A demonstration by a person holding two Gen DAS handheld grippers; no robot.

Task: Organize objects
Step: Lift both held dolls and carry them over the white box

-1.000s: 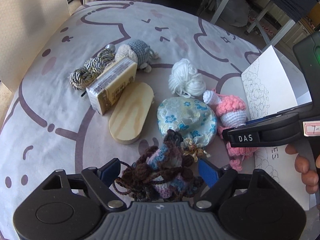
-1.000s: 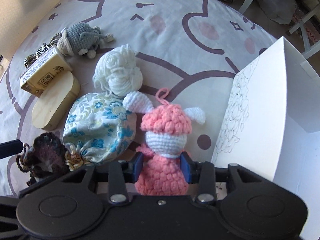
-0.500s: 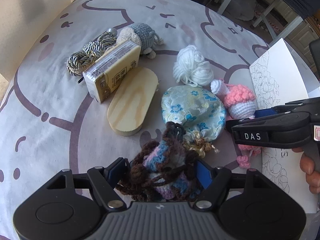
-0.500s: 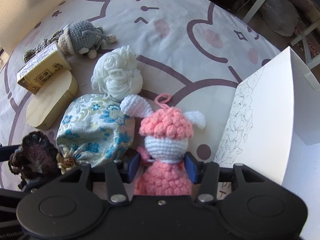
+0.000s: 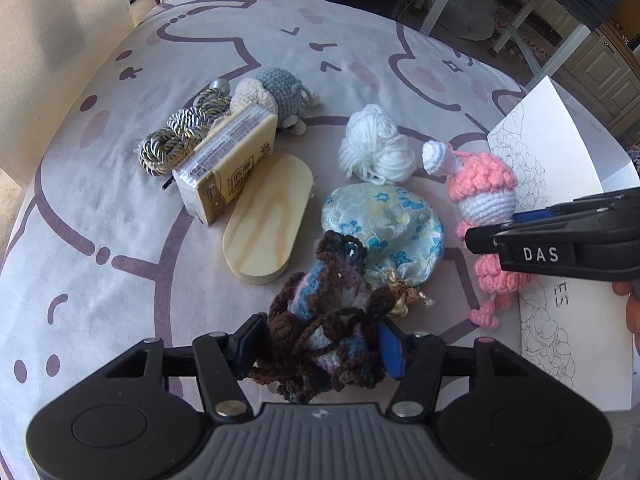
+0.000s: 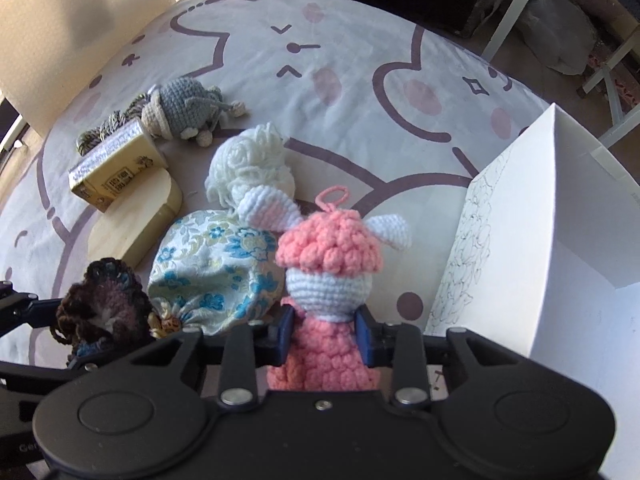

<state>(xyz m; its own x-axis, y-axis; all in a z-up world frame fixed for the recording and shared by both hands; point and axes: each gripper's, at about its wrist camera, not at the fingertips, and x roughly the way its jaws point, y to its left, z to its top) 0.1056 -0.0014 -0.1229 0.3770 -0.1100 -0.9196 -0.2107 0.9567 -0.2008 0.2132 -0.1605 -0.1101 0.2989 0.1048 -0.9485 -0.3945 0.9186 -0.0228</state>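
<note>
Your work surface is a pale cloth [image 5: 100, 208] printed with purple cartoon outlines and dull pink spots, lit by sun from the left. Beyond its far edge the room is dim: white metal legs [image 5: 516, 28] at the far right, a beige panel [image 5: 48, 40] at the far left, and wooden cabinet doors [image 5: 600, 64] at the right edge.

Your left gripper [image 5: 320, 346] is closing its 2 blue-padded fingers on the brown and blue crochet pouch [image 5: 324, 320], which sits between them at the near edge; the pads touch its sides. Your right gripper [image 6: 326, 334] has its fingers pinched on the body of the pink crochet doll [image 6: 324, 280], just left of the white box [image 6: 540, 240] with line drawings on its wall.

Between the 2 held things lies the blue floral drawstring bag [image 5: 384, 232], touching the pouch. Just beyond it sits a white yarn ball [image 5: 376, 148]. To the left lie an oval wooden block [image 5: 268, 216], a yellow carton [image 5: 228, 172] leaning on it, a twisted cord [image 5: 180, 136] and a grey crochet toy [image 5: 276, 92], all close together.
</note>
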